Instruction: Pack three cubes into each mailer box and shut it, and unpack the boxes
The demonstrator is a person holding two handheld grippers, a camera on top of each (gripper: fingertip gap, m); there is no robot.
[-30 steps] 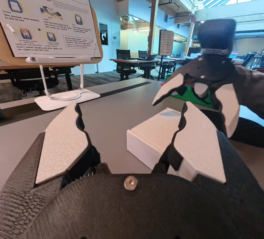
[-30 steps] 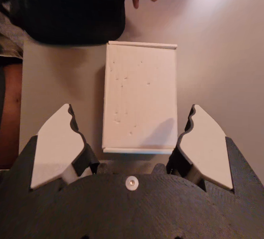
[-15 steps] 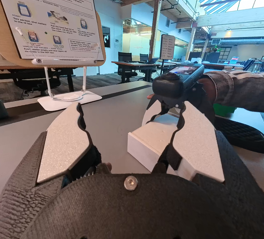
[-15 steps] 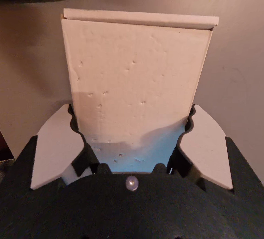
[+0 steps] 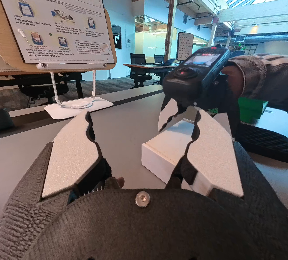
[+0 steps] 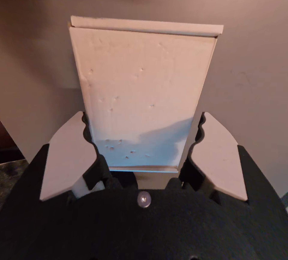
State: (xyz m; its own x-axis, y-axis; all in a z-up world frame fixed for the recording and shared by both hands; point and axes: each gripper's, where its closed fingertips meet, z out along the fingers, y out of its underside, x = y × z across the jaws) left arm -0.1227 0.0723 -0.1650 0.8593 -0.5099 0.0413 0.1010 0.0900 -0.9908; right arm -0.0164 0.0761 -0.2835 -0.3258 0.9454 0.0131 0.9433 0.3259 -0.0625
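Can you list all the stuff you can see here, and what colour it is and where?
mailer box: one, white, shut, flat on the table, its near end between the right claw's fingers
table: one, grey
instruction sheet on a stand: one, white sheet, wooden board, far left of the table
green bin: one, far right
office desks and chairs: several, dark, background
whiteboard: one, background
sleeve: one, grey-brown, right
left claw: one, black with white fingers, open, holding nothing
right claw: one, same colours, open, straddling the box
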